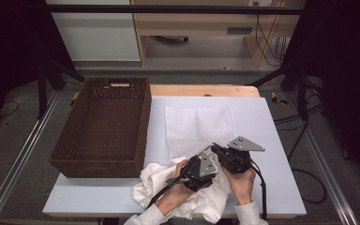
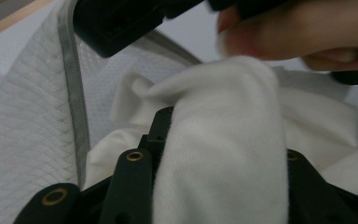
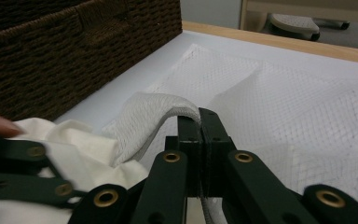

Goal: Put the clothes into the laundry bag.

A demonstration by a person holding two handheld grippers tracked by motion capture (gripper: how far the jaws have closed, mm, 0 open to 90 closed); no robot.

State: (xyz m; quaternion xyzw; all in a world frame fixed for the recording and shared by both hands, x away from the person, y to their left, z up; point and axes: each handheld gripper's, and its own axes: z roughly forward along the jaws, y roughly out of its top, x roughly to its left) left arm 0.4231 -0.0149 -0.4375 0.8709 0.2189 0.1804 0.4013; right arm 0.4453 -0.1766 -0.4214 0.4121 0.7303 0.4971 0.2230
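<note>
From above, your two grippers meet at the near edge of the table [image 1: 272,136], over a crumpled white garment [image 1: 157,185] lying just beside a flat mesh laundry bag [image 1: 197,126]; a brown wicker basket [image 1: 103,124] sits to the left.

In the left gripper view, your left gripper [image 2: 214,140] has a fold of the garment [image 2: 223,149] between its jaws, which look partly closed on it.

In the right gripper view, your right gripper [image 3: 199,122] is pressed together, pinching the bag's edge [image 3: 158,114] and lifting it. If that thin edge slips, the opening collapses and the garment snags on the zipper.
</note>
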